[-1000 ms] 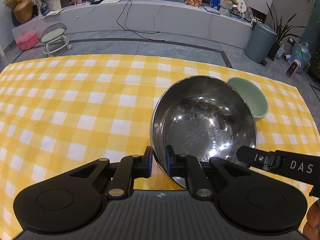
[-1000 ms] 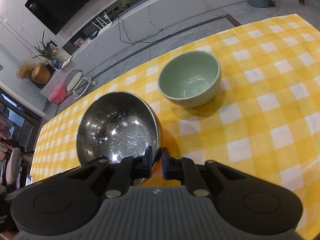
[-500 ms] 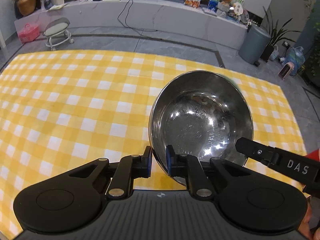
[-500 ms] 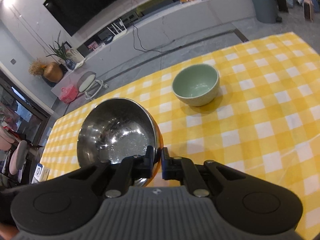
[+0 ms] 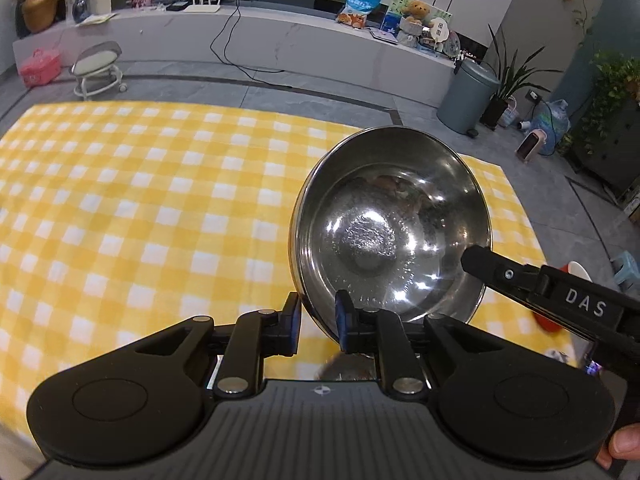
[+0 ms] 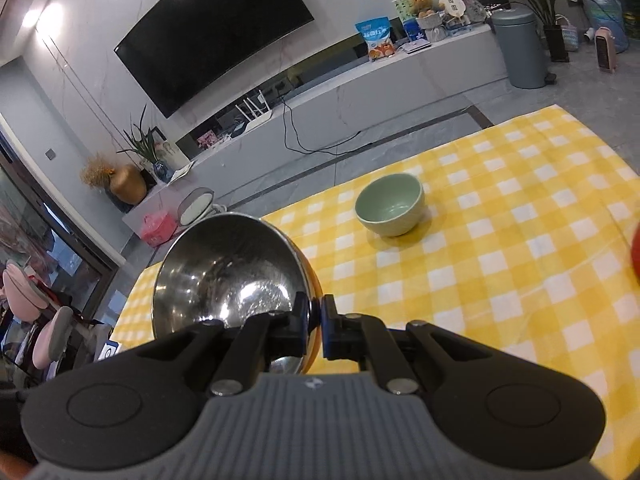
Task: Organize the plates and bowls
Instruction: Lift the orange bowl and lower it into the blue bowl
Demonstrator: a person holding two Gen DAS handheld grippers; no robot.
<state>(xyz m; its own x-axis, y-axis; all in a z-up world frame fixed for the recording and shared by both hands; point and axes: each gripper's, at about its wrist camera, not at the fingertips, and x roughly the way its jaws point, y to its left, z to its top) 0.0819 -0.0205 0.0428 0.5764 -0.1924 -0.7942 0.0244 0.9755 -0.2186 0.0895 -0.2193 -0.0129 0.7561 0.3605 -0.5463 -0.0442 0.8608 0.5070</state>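
Steel bowl (image 5: 390, 236): round, polished metal, mirror-bright inside with a flat scuffed disc at the bottom; held tilted in the air above the tablecloth, gripped at two spots on its thin rim.
Left gripper (image 5: 318, 322): black plastic arms with blue pads; its jaws have just been opening a little, the bowl's rim between them, the right pad against the inside wall, the left pad just off the outside.
Right gripper (image 6: 316, 330): fingers pressed nearly together, pinching the bowl's rim, one pad inside, one outside.
Green bowl (image 6: 390, 204): small, deep, pale glazed ceramic, smooth; upright on the cloth, well apart from the steel bowl.
Tablecloth (image 5: 132, 216): soft fabric in yellow and white checks, lying flat with faint creases.
Bin (image 5: 466, 98): grey cylinder with domed lid, on the tiled floor beyond the table.
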